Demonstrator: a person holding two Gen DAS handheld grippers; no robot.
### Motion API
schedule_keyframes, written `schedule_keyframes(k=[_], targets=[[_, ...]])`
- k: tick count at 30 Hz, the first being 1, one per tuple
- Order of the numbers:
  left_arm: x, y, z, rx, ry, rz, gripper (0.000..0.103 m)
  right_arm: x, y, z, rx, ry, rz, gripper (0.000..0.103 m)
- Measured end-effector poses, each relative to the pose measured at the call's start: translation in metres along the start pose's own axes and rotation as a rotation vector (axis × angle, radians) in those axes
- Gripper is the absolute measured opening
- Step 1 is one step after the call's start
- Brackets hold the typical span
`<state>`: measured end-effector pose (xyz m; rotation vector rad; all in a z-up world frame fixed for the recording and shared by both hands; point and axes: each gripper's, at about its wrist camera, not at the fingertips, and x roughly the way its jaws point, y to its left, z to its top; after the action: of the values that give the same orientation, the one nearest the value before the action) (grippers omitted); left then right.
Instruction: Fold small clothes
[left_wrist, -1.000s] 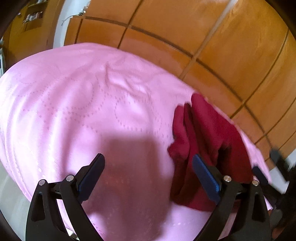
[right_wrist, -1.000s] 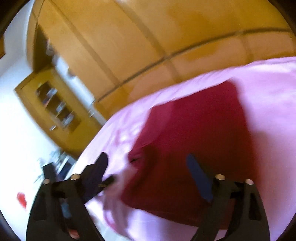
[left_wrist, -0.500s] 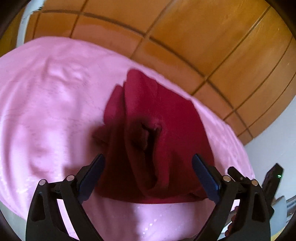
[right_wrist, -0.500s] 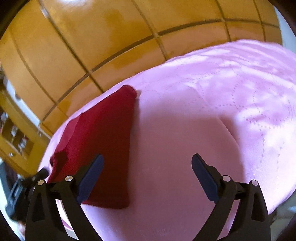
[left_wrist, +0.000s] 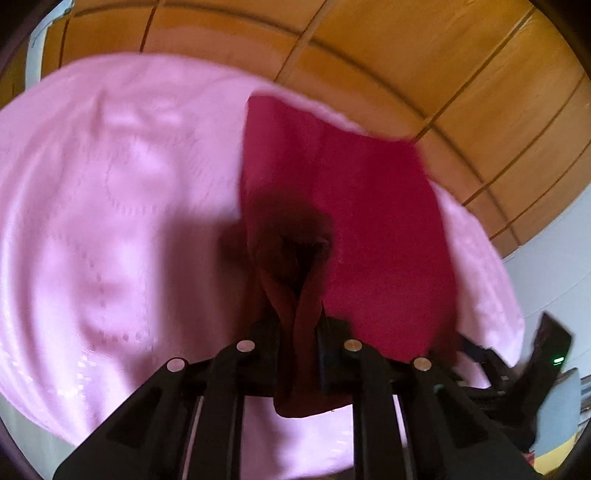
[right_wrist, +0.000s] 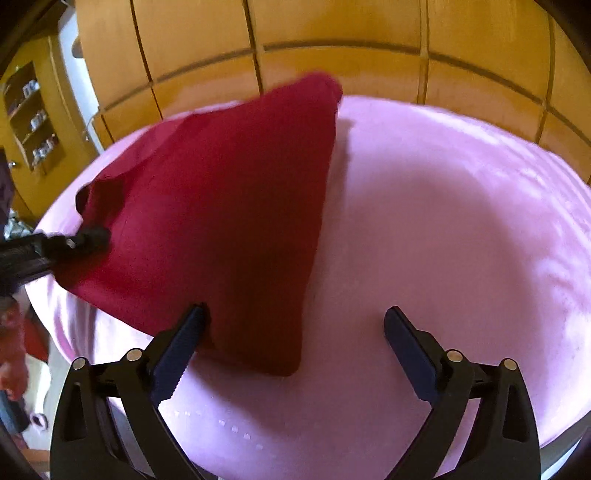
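Note:
A dark red small garment lies on a pink patterned cloth covering a round table. My left gripper is shut on a bunched fold at the garment's near edge, and it shows at the left of the right wrist view, pinching the cloth's left corner. In the right wrist view the red garment is lifted on its left side and spreads toward the far edge. My right gripper is open and empty, with its left finger beside the garment's near corner.
The pink cloth stretches bare to the right of the garment. Orange wooden wall panels stand behind the table. A shelf unit is at the far left. The right gripper's black body shows at the lower right.
My left gripper has closed on the garment's near fold and lifted it. My right gripper has shifted so that the garment now reaches between its open fingers.

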<state>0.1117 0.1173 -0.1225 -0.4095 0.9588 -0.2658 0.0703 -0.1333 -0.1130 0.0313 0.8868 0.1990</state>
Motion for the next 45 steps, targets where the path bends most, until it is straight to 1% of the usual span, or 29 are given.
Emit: schedule_keyframes(k=[3,6,7,8,10,12,15,18,20,22,24,26,27,29,30,32,34,35,36,37,39,41,45], targets=[[-0.003,0.002,-0.005,-0.002,-0.060,-0.021,0.019,0.001,0.000,-0.001,-0.021,-0.027,-0.005,0.099],[-0.012,0.001,-0.008,-0.005,-0.077,-0.050,0.033,-0.007,-0.005,0.000,0.003,-0.037,0.013,0.099],[-0.013,-0.001,-0.010,-0.004,-0.083,-0.058,0.042,-0.009,-0.008,-0.001,0.024,-0.043,0.026,0.099],[-0.019,-0.002,-0.011,-0.006,-0.097,-0.062,0.054,-0.012,-0.013,-0.001,0.049,-0.052,0.037,0.099],[-0.034,-0.003,-0.016,-0.011,-0.157,-0.013,0.071,-0.022,-0.022,-0.004,0.102,-0.083,0.050,0.099],[-0.045,-0.001,-0.018,-0.009,-0.198,-0.004,0.072,-0.032,-0.031,-0.008,0.148,-0.113,0.054,0.099],[-0.059,0.001,-0.019,-0.001,-0.247,0.038,0.073,-0.036,-0.043,-0.009,0.191,-0.135,0.042,0.099],[-0.070,-0.008,-0.015,0.019,-0.295,0.066,0.080,-0.037,-0.052,-0.008,0.228,-0.130,0.023,0.099],[-0.074,-0.015,-0.012,0.036,-0.302,0.047,0.082,-0.040,-0.055,-0.008,0.241,-0.130,0.019,0.099],[-0.072,-0.034,-0.005,0.072,-0.297,0.022,0.083,-0.041,-0.055,-0.006,0.239,-0.131,-0.003,0.099],[-0.061,-0.051,0.007,0.113,-0.235,-0.013,0.083,-0.043,-0.058,-0.005,0.239,-0.132,-0.023,0.099],[-0.043,-0.068,0.020,0.155,-0.141,-0.030,0.083,-0.046,-0.061,-0.005,0.254,-0.137,-0.029,0.099],[-0.035,-0.075,0.026,0.169,-0.132,-0.035,0.082,-0.048,-0.062,-0.006,0.263,-0.139,-0.031,0.099],[-0.020,-0.088,0.042,0.222,-0.150,-0.035,0.082,-0.052,-0.066,-0.009,0.291,-0.147,-0.036,0.099],[-0.013,-0.092,0.048,0.244,-0.155,-0.009,0.082,-0.055,-0.068,-0.010,0.302,-0.149,-0.038,0.099],[0.007,-0.093,0.061,0.284,-0.160,0.076,0.082,-0.060,-0.072,-0.013,0.314,-0.147,-0.043,0.099],[0.036,-0.081,0.070,0.295,-0.131,0.160,0.081,-0.068,-0.074,-0.017,0.312,-0.154,-0.062,0.099],[0.049,-0.071,0.070,0.286,-0.109,0.187,0.082,-0.071,-0.075,-0.019,0.312,-0.158,-0.072,0.099],[0.058,-0.061,0.067,0.282,-0.113,0.176,0.082,-0.073,-0.077,-0.020,0.316,-0.159,-0.074,0.099],[0.059,-0.057,0.061,0.296,-0.147,0.161,0.083,-0.076,-0.079,-0.020,0.323,-0.160,-0.067,0.099],[0.054,-0.056,0.050,0.339,-0.204,0.145,0.083,-0.078,-0.079,-0.017,0.331,-0.165,-0.056,0.099],[0.052,-0.056,0.046,0.339,-0.232,0.140,0.083,-0.075,-0.076,-0.009,0.316,-0.167,-0.046,0.099],[0.047,-0.053,0.044,0.331,-0.247,0.117,0.085,-0.058,-0.056,0.028,0.239,-0.171,-0.014,0.099]])
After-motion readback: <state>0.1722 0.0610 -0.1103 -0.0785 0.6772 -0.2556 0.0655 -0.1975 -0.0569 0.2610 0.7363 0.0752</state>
